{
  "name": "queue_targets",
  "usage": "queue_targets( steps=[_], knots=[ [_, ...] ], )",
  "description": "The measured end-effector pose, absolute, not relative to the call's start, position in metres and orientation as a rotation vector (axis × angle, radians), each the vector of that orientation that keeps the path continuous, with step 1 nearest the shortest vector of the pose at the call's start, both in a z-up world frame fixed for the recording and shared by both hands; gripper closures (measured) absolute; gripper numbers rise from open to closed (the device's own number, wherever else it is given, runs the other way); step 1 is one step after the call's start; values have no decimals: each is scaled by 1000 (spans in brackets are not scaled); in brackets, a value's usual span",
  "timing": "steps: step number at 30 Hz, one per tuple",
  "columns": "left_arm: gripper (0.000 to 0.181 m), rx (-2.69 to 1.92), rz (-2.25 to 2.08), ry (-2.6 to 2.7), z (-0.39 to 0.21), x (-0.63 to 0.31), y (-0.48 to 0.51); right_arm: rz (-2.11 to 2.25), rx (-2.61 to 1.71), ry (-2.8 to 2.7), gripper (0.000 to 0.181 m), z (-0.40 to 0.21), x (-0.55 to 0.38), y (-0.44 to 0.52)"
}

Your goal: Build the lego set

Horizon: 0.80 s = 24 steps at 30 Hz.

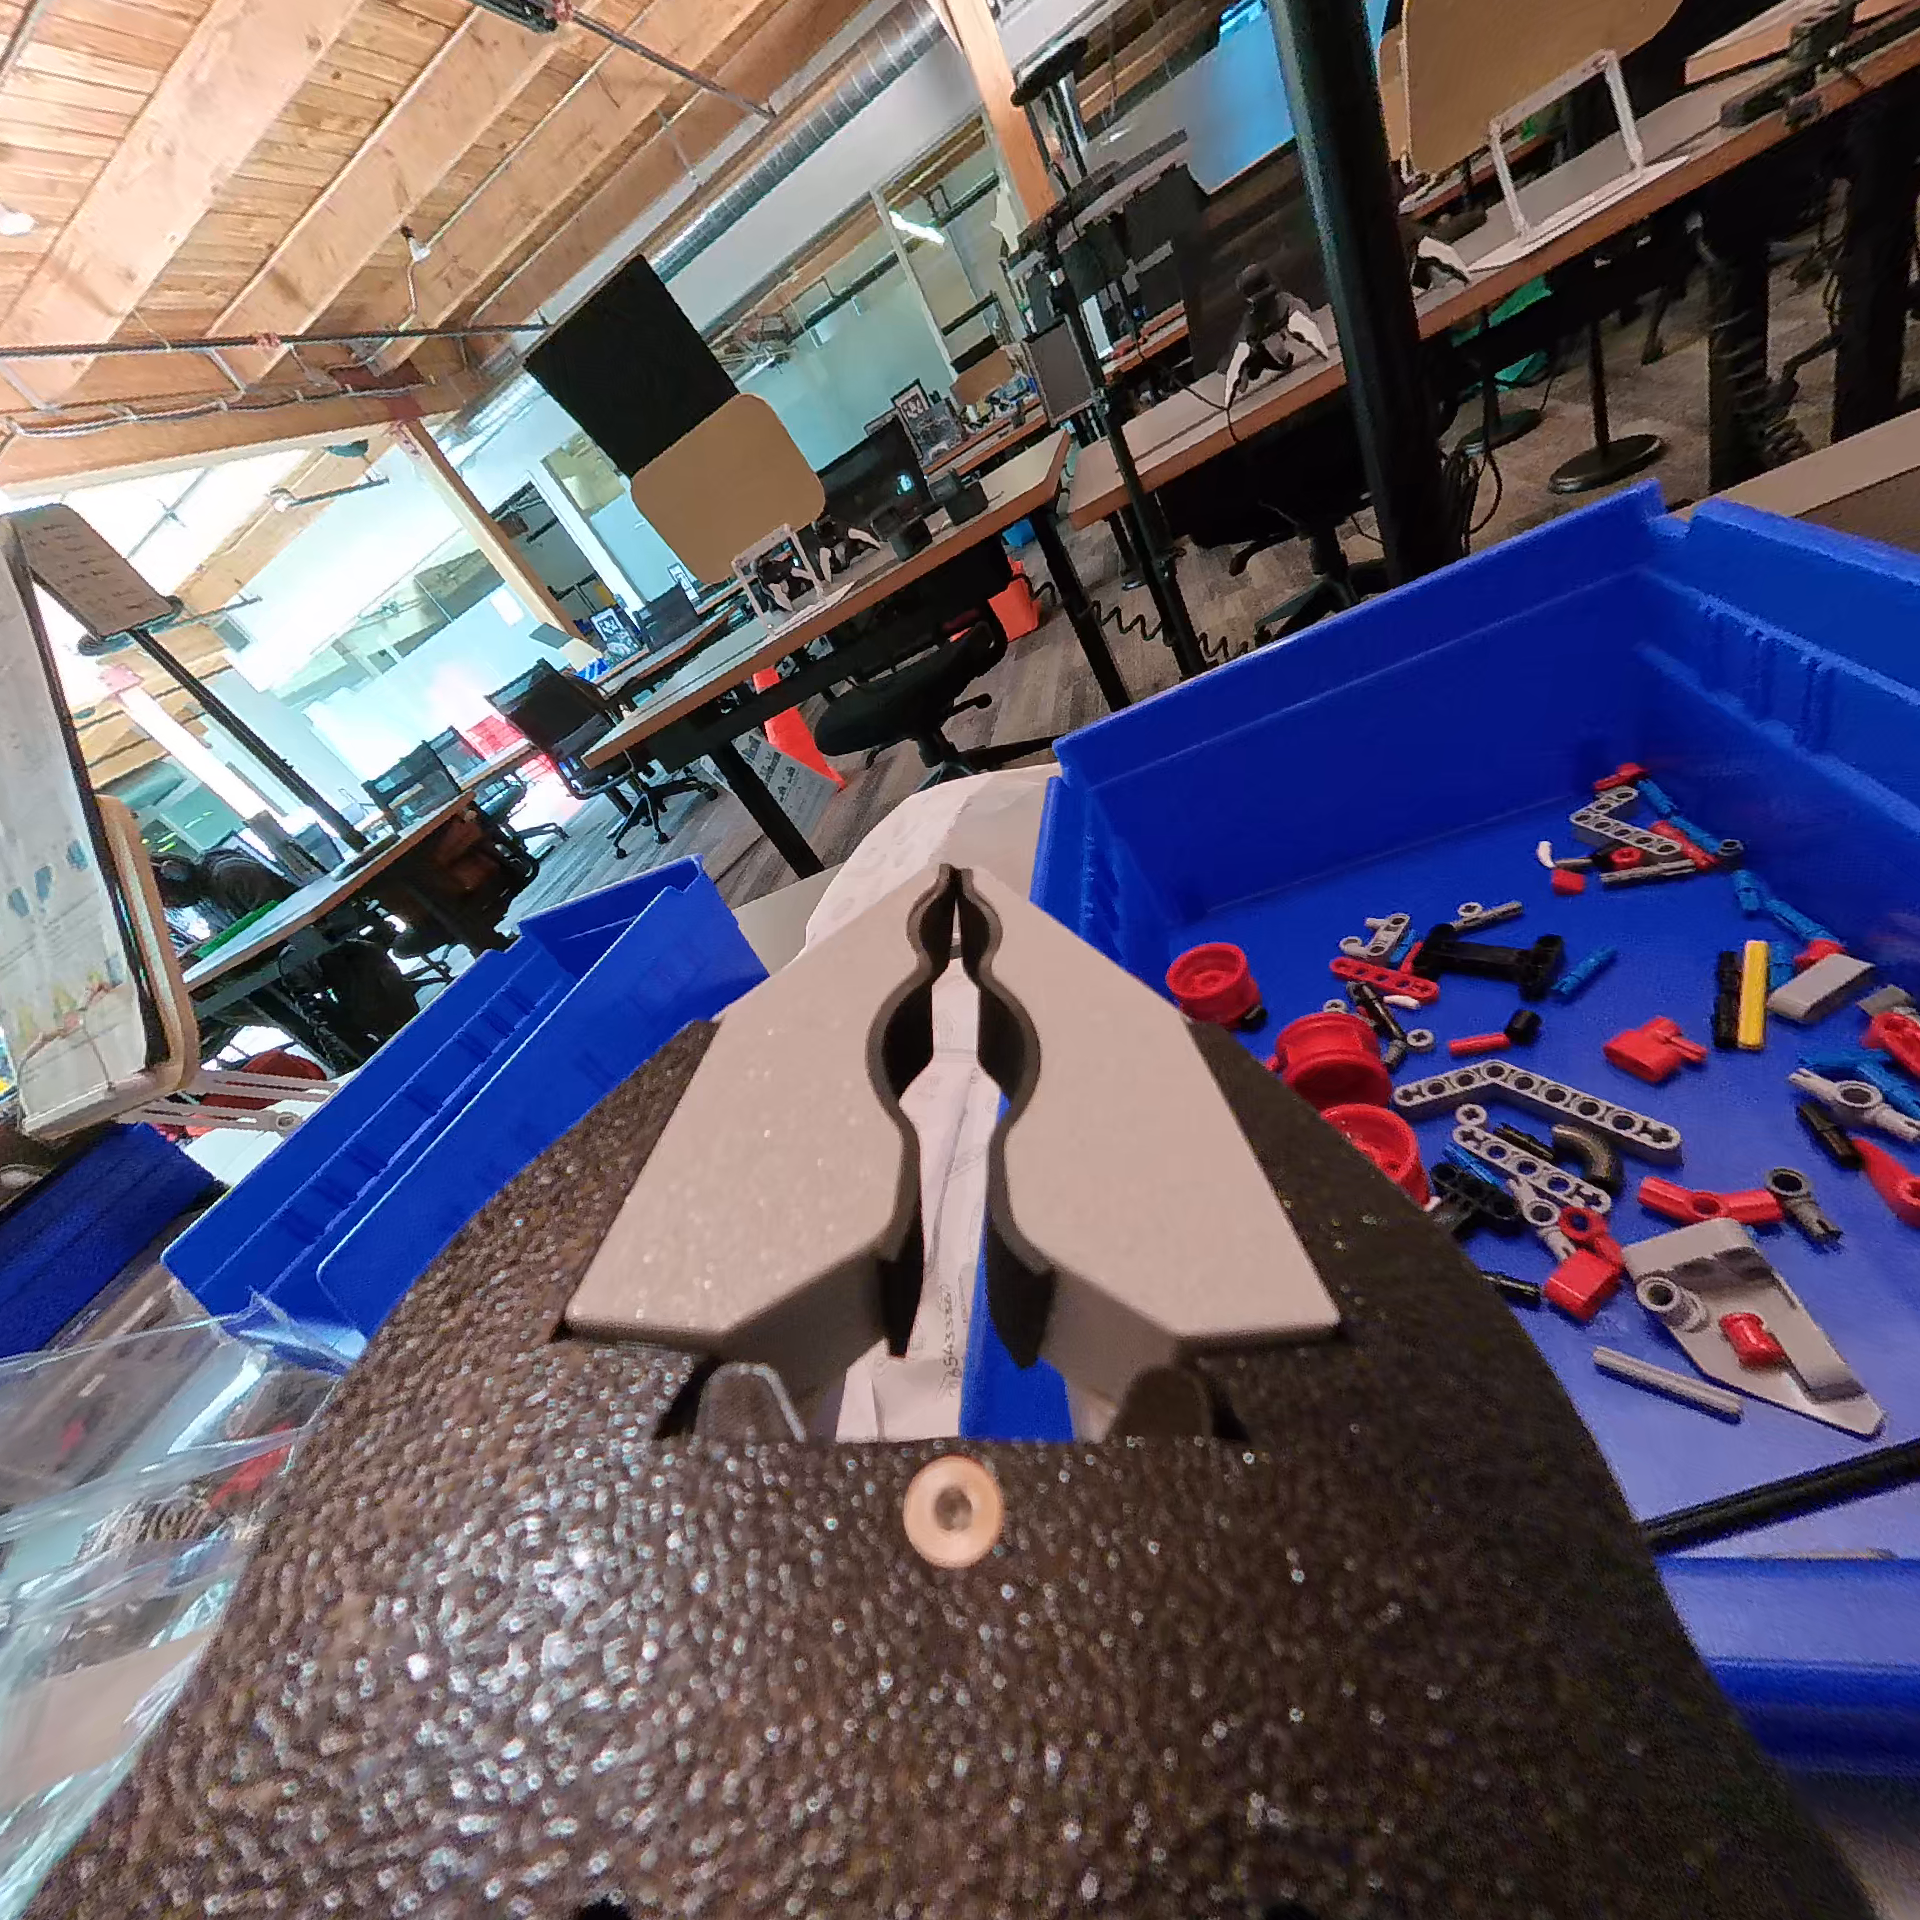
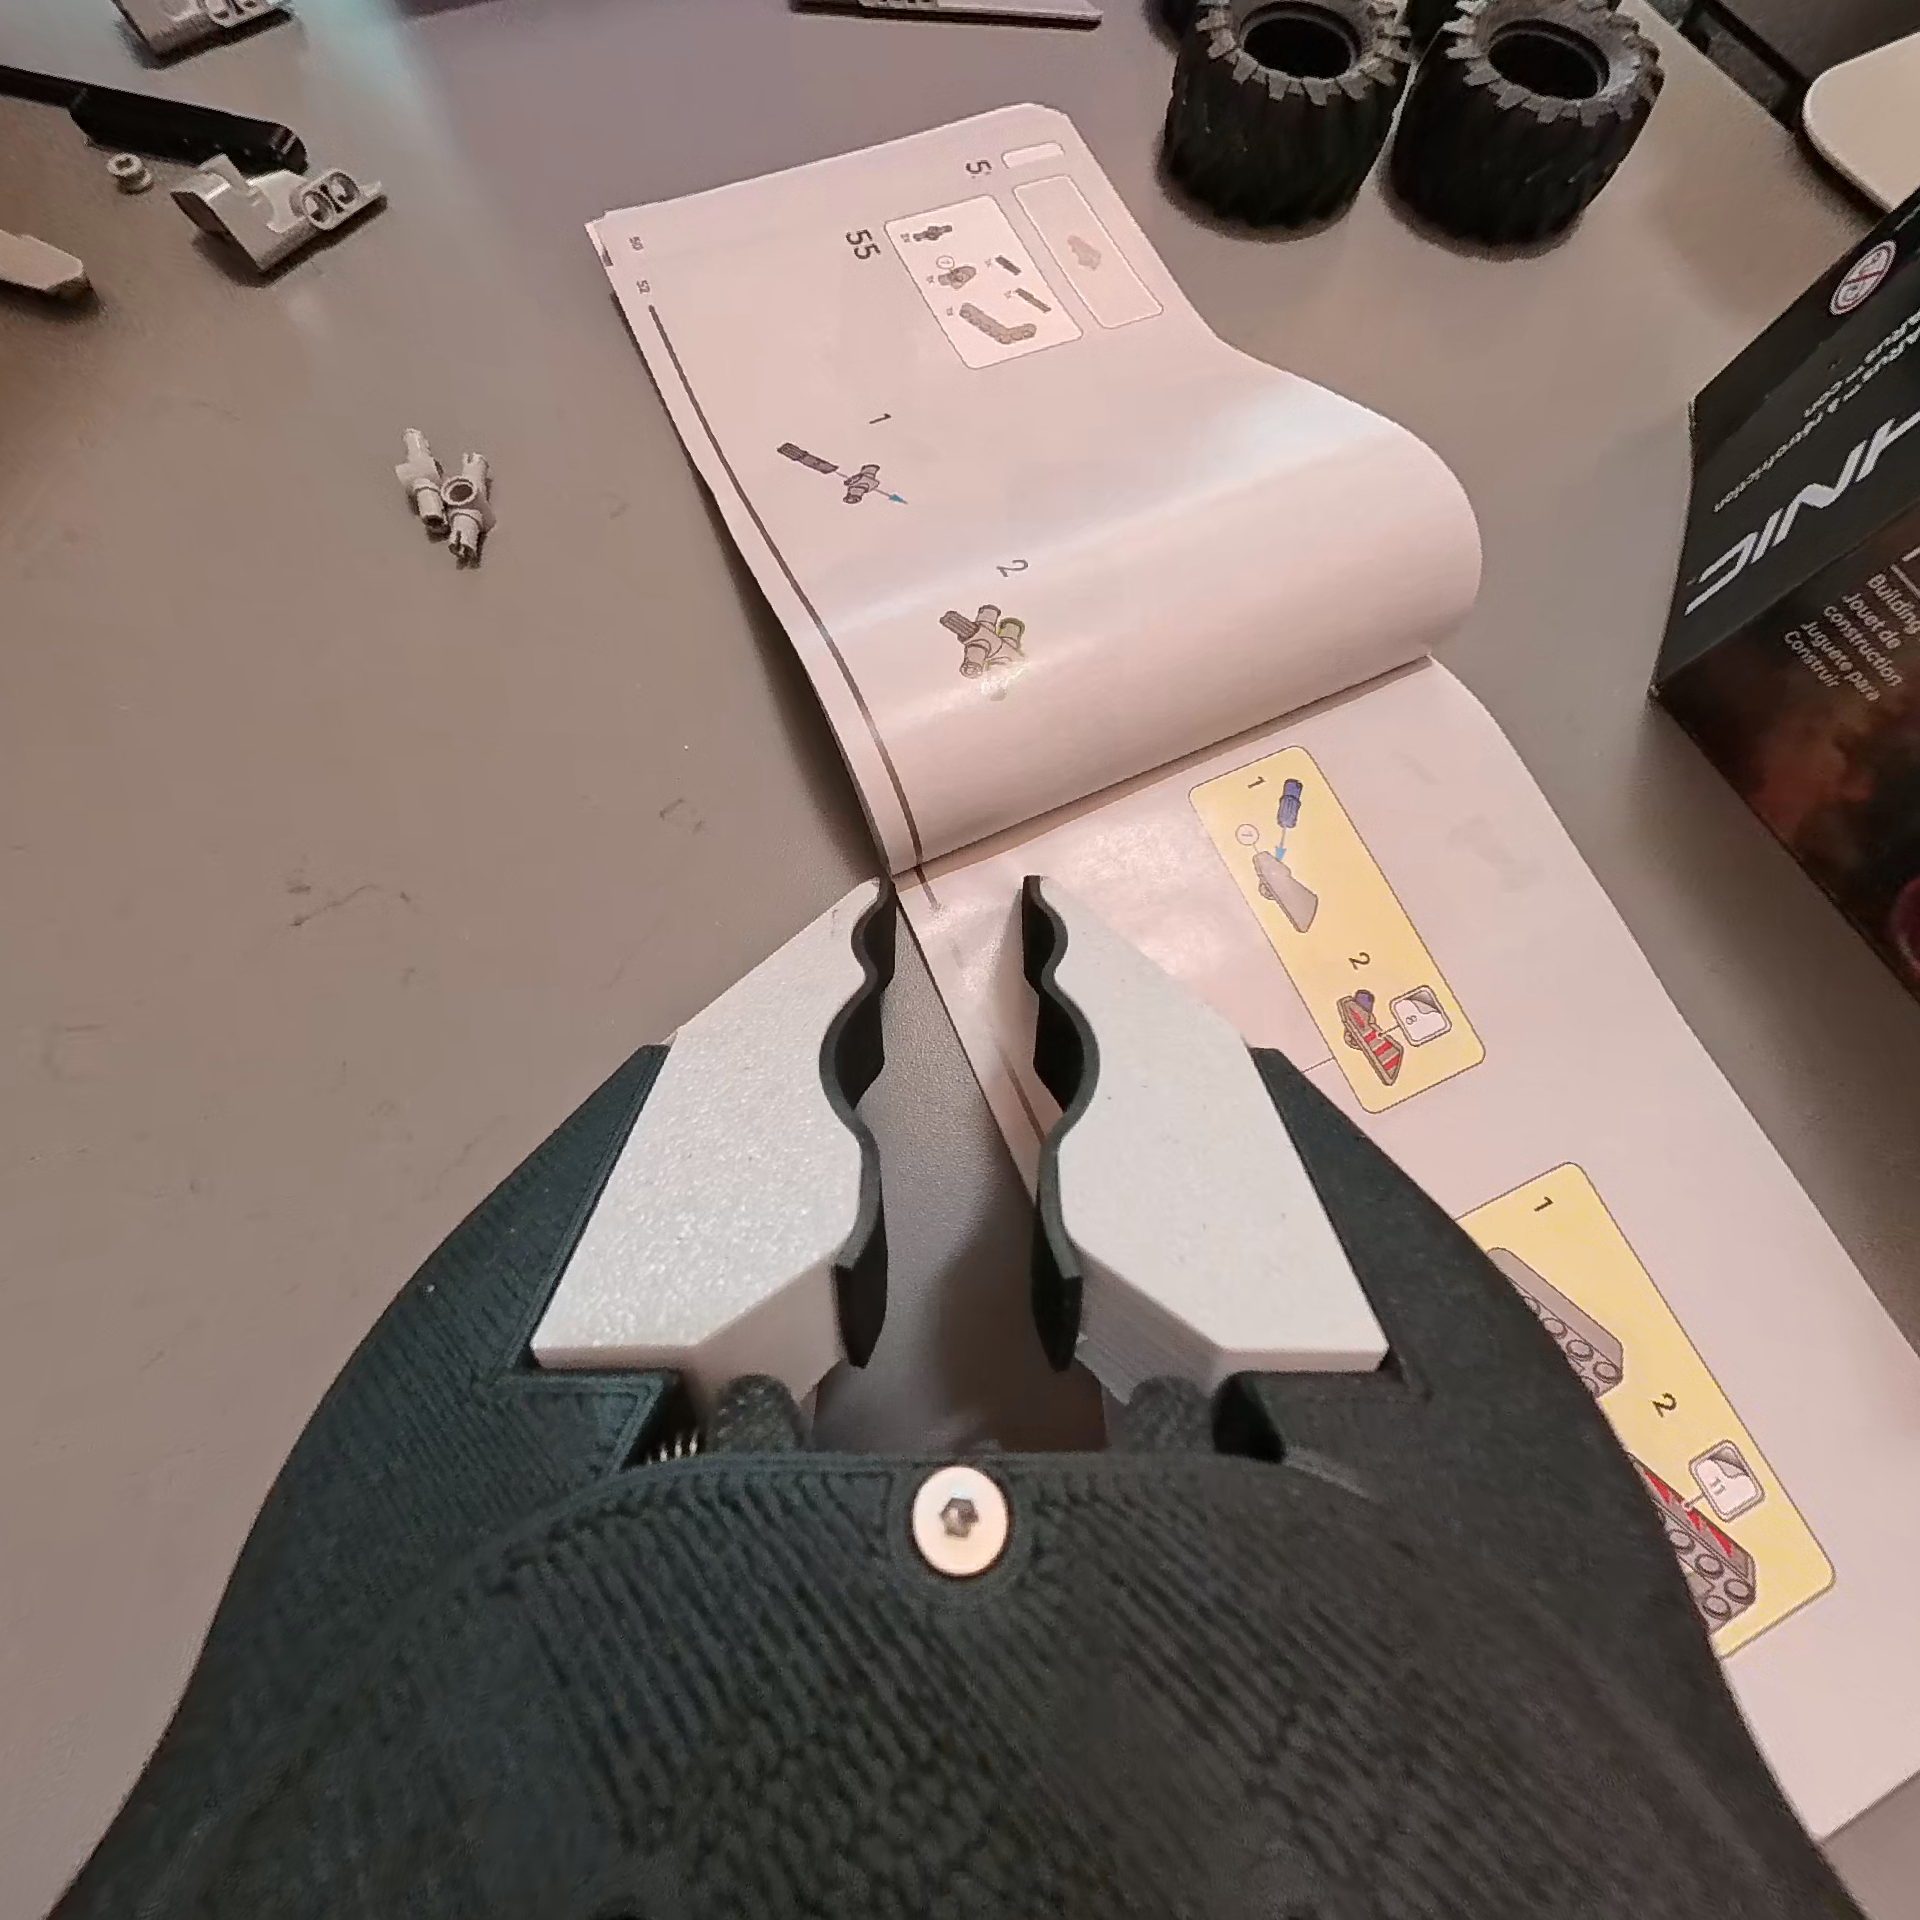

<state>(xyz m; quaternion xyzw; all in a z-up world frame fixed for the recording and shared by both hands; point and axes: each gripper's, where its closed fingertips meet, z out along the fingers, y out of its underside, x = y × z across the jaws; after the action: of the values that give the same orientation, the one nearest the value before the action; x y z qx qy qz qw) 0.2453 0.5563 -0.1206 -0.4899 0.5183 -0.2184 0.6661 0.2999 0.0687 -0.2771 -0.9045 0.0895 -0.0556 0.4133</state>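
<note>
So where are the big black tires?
The two black tires show in the right wrist view, at the top right, standing side by side on the grey table just beyond the open instruction booklet.

Bare table (image 2: 312, 779) lies open left of the instruction booklet (image 2: 1039, 499); the black tires (image 2: 1288, 114) and box (image 2: 1808, 499) crowd the far right, blue bin (image 1: 1351, 748) walls rise around loose pieces.

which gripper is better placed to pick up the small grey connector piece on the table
Right. The right gripper is open, low over the table beside the booklet, with the grey connector ahead to its left. The left gripper is shut, raised, beside the blue bin.
</note>
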Motion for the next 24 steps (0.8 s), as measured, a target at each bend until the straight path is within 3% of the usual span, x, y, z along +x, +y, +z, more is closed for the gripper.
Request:
queue_targets(
  steps=[15,24],
  knots=[
    [181,-1179,-589,1334,-149,258,542,-127,-2272,231,158,-277,300,69],
    [178,-1305,-438,1903,-225,253,514,-100,-2268,239,158,-276,299,69]
  ],
)
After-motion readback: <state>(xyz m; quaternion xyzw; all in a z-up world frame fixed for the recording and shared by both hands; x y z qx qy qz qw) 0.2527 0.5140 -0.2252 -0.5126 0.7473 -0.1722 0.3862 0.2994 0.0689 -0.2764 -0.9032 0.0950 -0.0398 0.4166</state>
